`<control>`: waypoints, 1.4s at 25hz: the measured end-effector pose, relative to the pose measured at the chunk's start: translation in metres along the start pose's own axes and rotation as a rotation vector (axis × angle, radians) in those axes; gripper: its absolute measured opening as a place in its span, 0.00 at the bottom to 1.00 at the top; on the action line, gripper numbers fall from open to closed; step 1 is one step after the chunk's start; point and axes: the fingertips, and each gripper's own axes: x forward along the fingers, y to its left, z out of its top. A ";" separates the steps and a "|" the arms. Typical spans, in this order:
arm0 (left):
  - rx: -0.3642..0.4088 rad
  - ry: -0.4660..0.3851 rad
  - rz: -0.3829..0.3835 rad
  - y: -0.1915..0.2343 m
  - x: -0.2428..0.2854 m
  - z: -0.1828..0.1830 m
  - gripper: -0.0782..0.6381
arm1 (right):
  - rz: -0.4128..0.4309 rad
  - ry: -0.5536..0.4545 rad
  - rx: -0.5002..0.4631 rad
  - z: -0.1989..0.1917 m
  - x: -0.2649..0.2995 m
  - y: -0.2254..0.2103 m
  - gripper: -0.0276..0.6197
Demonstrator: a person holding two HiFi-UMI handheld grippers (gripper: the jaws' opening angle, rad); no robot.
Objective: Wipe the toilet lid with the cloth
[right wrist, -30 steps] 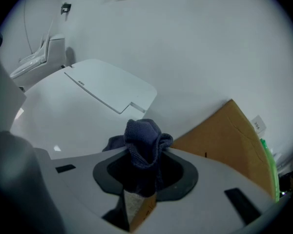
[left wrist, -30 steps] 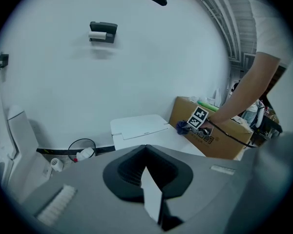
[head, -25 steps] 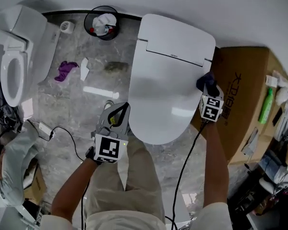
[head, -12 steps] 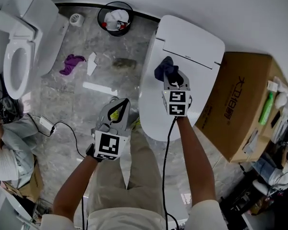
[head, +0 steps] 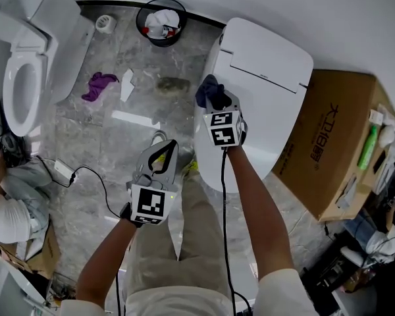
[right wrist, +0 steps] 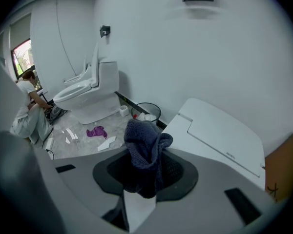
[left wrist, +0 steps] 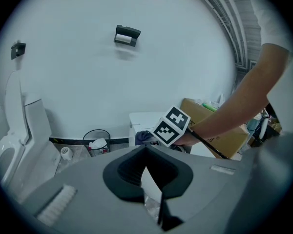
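Note:
The white toilet lid (head: pixel 270 64) is closed and lies at the upper middle of the head view. My right gripper (head: pixel 214 103) is over the lid's left edge, shut on a dark blue cloth (head: pixel 208 92). In the right gripper view the cloth (right wrist: pixel 145 147) bunches up out of the gripper (right wrist: pixel 142 182), with the lid (right wrist: pixel 219 130) to the right. My left gripper (head: pixel 162 158) hangs over the floor to the left of the toilet bowl, shut with nothing in it. The left gripper view shows that gripper (left wrist: pixel 149 179) and, behind it, the lid (left wrist: pixel 139 120).
A second toilet (head: pixel 26 64) with its seat uncovered stands at the left. A bin (head: pixel 161 20), a purple rag (head: pixel 97 83) and paper scraps (head: pixel 126 87) lie on the marble floor. A cardboard box (head: pixel 336 143) sits right of the toilet. A person (head: pixel 6 196) crouches at far left.
My right gripper has carried the cloth across the lid from its right edge to its left edge. The left gripper has stayed about where it was.

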 end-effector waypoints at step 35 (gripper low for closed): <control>0.060 0.019 -0.065 -0.052 0.028 0.016 0.11 | 0.002 0.041 0.059 -0.049 -0.007 -0.039 0.25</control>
